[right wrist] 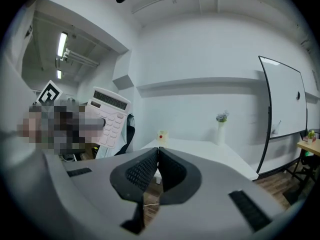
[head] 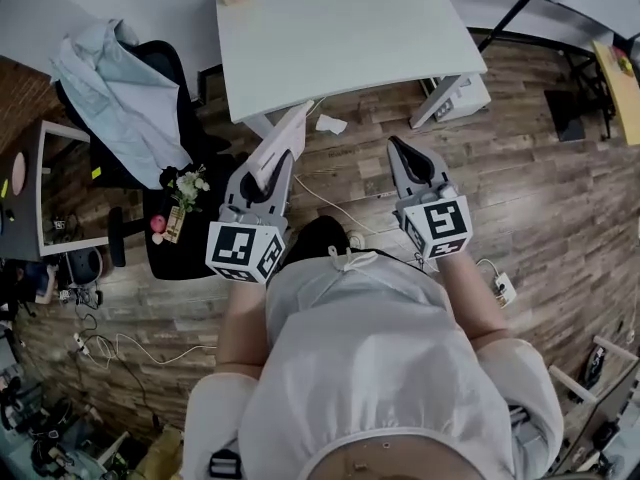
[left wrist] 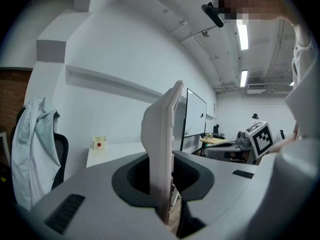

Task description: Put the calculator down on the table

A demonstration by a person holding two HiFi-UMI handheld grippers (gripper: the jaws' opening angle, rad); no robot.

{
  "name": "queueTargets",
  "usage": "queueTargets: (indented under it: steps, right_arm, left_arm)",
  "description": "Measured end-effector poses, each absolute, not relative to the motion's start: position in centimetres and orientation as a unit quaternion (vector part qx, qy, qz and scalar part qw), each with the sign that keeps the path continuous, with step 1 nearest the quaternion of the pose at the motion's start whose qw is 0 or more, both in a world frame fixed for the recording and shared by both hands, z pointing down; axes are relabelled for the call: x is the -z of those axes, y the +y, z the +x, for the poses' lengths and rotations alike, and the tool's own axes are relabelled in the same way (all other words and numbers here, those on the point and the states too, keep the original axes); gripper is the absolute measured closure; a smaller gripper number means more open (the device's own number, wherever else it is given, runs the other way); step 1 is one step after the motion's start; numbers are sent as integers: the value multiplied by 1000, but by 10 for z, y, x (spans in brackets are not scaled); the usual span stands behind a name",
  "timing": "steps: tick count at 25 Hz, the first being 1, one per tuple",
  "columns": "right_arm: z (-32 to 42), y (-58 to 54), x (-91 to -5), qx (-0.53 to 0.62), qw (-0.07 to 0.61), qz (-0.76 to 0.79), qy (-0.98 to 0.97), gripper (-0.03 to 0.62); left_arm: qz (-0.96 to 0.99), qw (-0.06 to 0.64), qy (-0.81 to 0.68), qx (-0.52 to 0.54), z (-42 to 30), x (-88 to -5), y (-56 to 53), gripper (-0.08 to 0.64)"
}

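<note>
- A flat, pale plastic calculator [left wrist: 162, 134] is clamped edge-on in the left hand-held gripper [left wrist: 161, 189], with the smooth white surface [head: 340, 28] just ahead.
- The right hand-held gripper [right wrist: 157, 156] is clenched on nothing, its ribbed dark pads [right wrist: 142, 170] touching.

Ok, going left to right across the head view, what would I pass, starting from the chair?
Pale jacket draped on the black chair → small flowers → left tongs shut on the calculator → right tongs, shut and empty → white plug adapter.
</note>
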State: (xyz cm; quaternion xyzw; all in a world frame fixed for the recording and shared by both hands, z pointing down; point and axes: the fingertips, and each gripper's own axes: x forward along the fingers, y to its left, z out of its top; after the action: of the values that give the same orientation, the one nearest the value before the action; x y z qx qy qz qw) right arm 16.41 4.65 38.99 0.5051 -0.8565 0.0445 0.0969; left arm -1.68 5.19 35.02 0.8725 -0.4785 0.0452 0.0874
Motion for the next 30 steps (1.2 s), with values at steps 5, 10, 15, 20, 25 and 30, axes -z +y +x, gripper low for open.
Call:
queueTargets:
  steps: [5,10,15,20,25,30]
  right_arm:
    - [175,0,-399,-50,100,504,-857,586]
    - [176,-62,-408,-43,110,499,-858,586]
    - [171,-151,-421,-55,121,497,-857,586]
    - [155,-229,-436,-72,137,479,-864,586]
    - [131,-291,-462,-94,161,461,-868,584]
    - [118,-331,-490,-113,181,454,-865,584]
  left_arm:
    - [868,126,-477,-49,-7,-374,7,476]
    - [869,152,-469,-48,-3,-395,-61,476]
    - [864,182,-467,-52,-5,-419,-148,476]
    - [851,235,-465,-59,-13,-451,-216,476]
    - [833,301,-460,-66,-27,-495,-268,474]
    - [816,355,-449,-81,-32,-540,-302,476]
